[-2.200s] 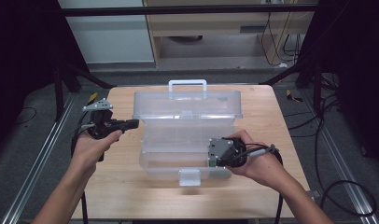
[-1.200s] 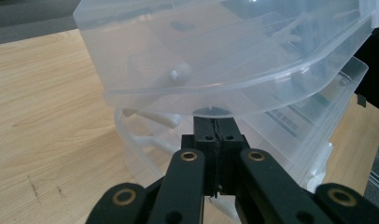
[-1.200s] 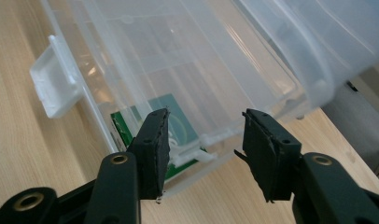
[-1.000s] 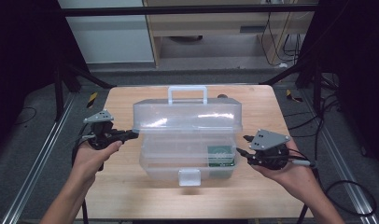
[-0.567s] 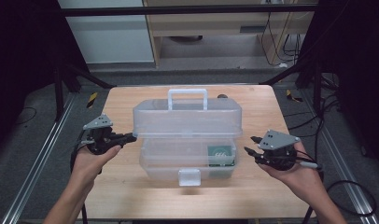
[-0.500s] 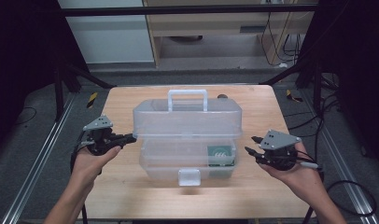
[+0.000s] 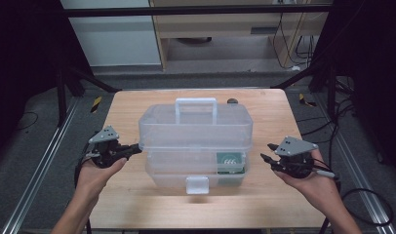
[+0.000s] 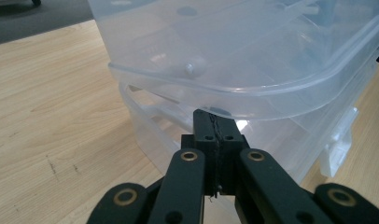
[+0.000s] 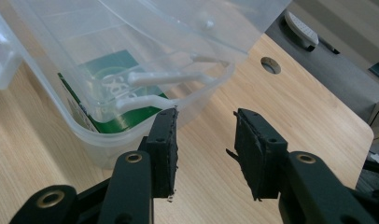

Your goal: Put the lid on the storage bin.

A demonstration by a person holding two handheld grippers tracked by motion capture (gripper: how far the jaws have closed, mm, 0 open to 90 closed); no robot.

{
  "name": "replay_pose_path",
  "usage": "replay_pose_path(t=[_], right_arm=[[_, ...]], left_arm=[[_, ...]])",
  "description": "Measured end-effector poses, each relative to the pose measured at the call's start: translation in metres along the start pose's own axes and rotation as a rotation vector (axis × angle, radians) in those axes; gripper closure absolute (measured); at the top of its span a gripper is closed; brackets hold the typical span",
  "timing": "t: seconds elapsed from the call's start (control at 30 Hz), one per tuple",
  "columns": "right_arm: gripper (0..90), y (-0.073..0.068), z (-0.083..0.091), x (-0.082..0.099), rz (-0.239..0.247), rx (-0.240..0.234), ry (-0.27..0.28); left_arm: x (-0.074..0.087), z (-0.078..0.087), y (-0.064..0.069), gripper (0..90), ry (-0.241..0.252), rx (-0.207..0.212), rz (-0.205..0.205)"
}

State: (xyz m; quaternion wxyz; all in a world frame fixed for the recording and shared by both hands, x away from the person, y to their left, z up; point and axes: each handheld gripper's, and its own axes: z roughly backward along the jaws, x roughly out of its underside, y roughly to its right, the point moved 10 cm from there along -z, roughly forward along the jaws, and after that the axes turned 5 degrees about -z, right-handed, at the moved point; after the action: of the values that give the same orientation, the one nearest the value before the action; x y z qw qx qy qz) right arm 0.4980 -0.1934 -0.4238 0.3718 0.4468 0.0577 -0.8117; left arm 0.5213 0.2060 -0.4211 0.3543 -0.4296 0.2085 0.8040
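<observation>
Two grippers flank a clear plastic storage box (image 7: 196,146) that sits near the middle of the wooden table (image 7: 137,105). We see its long axis run across the table from left to right, with the white carry handle (image 7: 196,108) upright on the lid and the front latch (image 7: 197,185) facing the person.

At the left, the left gripper (image 7: 133,149) rests in the person's left hand (image 7: 96,170) with its tips at the box's left end; in the left gripper view the jaws are pressed fully together, nothing between them, just under the lid's rim (image 8: 234,95). We cannot tell whether the tips touch the plastic.

Inside the box, toward its right end, lies a green-and-white packet (image 7: 231,162), blurred by the wall; its print is unreadable.

At the right, the right gripper (image 7: 266,152), held in the right hand (image 7: 318,187), stands apart from the box's right end, its jaws partly open and empty, having just been closing slightly. In the right gripper view a round hole (image 9: 270,65) in the tabletop lies beyond the box corner. A small dark object (image 7: 232,101) sits behind the box; we cannot identify it.
</observation>
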Motion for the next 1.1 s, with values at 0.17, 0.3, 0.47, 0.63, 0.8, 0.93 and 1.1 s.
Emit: replay_pose_path(t=[0.17, 0.3, 0.47, 0.63, 0.8, 0.93, 1.1], right_arm=[[63.0, 0.003, -0.002, 0.005, -0.003, 0.003, -0.010], [64.9, 0.006, -0.006, 0.012, -0.013, 0.008, -0.029], [58.5, 0.010, -0.011, 0.020, -0.032, 0.023, -0.041], [46.9, 0.014, -0.016, 0.026, -0.055, 0.043, -0.047], [23.4, 0.024, -0.027, 0.035, -0.097, 0.094, -0.075], [20.1, 0.028, -0.035, 0.042, -0.135, 0.113, -0.096], [20.1, 0.030, -0.040, 0.047, -0.148, 0.123, -0.105]], left_arm=[[0.001, -0.001, 0.000, 89.9, -0.014, -0.005, -0.003], [0.002, -0.001, 0.000, 89.9, -0.017, -0.002, -0.005], [0.008, -0.003, 0.002, 89.9, -0.033, -0.009, -0.019], [0.016, -0.004, 0.004, 89.9, -0.041, -0.004, -0.020], [0.020, -0.005, 0.005, 89.9, -0.047, -0.001, -0.024], [0.025, -0.005, 0.005, 89.9, -0.054, 0.000, -0.025], [0.034, -0.007, 0.005, 89.9, -0.063, 0.004, -0.015]])
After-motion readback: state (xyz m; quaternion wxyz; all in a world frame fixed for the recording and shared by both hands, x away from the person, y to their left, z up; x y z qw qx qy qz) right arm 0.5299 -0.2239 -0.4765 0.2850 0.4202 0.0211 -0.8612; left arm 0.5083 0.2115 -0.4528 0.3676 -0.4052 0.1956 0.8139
